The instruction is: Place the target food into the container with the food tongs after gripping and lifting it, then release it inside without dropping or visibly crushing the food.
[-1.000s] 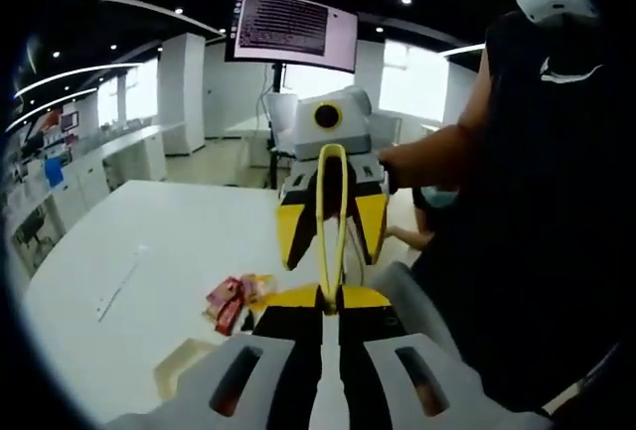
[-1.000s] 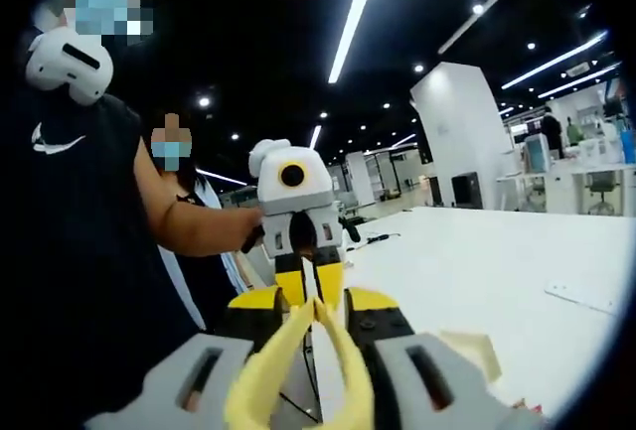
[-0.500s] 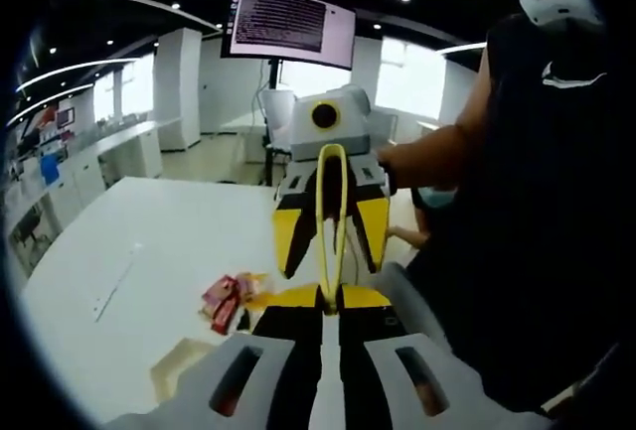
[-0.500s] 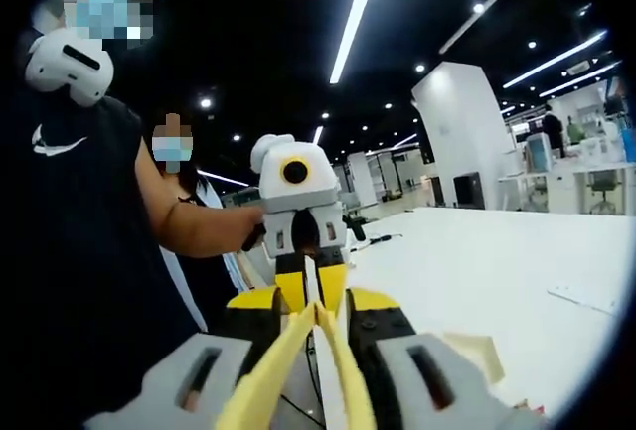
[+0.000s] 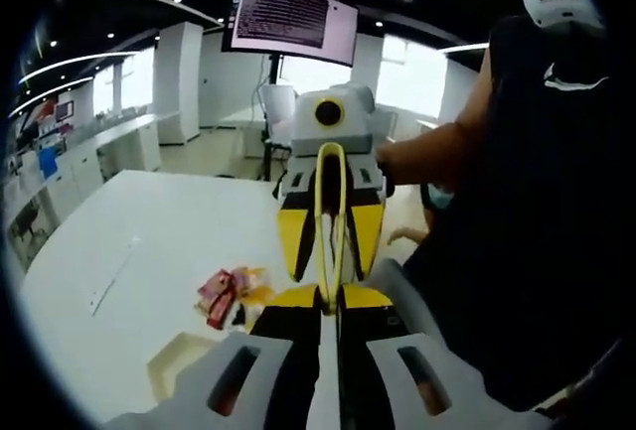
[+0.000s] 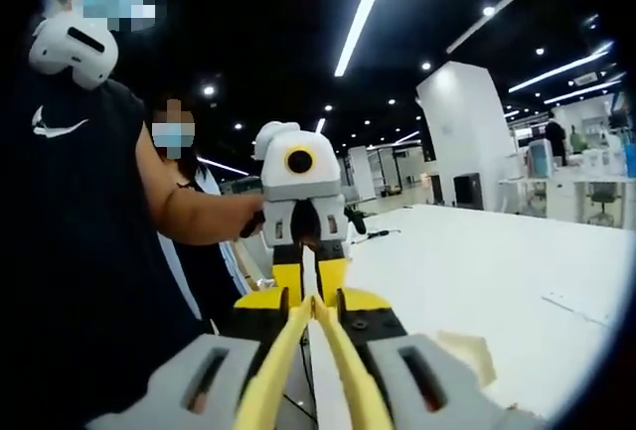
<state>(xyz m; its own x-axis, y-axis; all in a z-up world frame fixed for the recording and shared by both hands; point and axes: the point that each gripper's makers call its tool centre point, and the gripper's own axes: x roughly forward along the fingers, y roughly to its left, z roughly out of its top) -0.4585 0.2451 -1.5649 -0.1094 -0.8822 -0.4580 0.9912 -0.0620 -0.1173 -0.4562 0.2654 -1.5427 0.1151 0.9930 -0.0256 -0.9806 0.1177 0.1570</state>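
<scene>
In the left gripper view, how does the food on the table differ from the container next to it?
The food is a small red and yellow heap; the container is plain cream and larger. The food shows whole, while the container is partly hidden behind the left gripper. Both lie on the white table, left of the tongs, untouched.

The container (image 5: 177, 365) is partly hidden behind the left gripper's body; the monitor (image 5: 288, 21) text is illegible.

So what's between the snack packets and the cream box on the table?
Nothing. In the left gripper view, bare white table separates the snack packets from the cream box, which sits nearer the camera.
</scene>
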